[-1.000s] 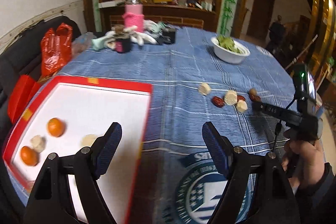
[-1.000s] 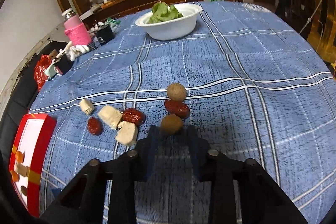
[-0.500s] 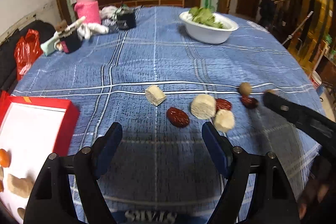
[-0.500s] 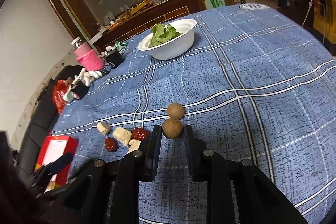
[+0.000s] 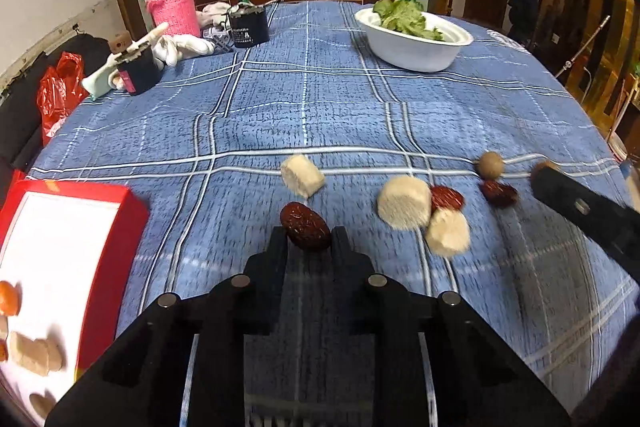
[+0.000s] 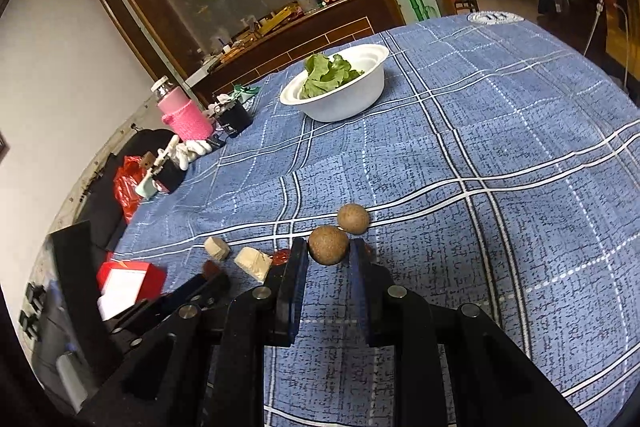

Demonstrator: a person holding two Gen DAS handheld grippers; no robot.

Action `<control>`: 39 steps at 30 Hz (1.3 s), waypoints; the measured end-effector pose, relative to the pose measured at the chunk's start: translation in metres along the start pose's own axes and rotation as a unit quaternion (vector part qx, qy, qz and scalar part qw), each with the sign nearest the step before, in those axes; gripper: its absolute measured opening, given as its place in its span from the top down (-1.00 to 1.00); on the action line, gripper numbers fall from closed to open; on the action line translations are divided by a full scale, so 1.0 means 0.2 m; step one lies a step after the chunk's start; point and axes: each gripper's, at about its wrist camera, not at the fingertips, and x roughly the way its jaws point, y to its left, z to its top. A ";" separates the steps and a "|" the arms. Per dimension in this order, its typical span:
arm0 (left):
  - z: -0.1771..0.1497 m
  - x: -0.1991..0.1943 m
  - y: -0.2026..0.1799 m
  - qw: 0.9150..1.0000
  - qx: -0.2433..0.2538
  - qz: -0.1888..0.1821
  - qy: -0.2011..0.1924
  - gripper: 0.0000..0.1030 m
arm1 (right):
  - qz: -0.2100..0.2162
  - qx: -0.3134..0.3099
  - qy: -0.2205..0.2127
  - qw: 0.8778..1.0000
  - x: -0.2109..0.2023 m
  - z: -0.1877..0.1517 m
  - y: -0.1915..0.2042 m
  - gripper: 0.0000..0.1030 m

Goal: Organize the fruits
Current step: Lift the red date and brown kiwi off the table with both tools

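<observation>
I am pinching a red date (image 5: 305, 231) in my left tool (image 5: 308, 241) and a brown longan (image 6: 329, 245) in my right tool (image 6: 329, 254) (another longan (image 6: 352, 219) lying at its one o'clock).

From the left-wrist view, bare blue plaid tablecloth (image 5: 320, 99) lies open toward 12 o'clock. The red-rimmed white tray (image 5: 120, 219) blocks 9 o'clock. Pale cut chunks (image 5: 404, 203) and dark red dates (image 5: 447, 197) crowd 2 o'clock; the white bowl of green leaves (image 5: 412, 47) stands beyond at 1 o'clock.
</observation>
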 end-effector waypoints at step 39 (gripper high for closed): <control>-0.27 -0.37 0.10 0.998 -0.010 -0.015 -0.058 0.62 | -0.104 -0.129 -0.053 0.985 -0.40 -0.46 0.35 0.57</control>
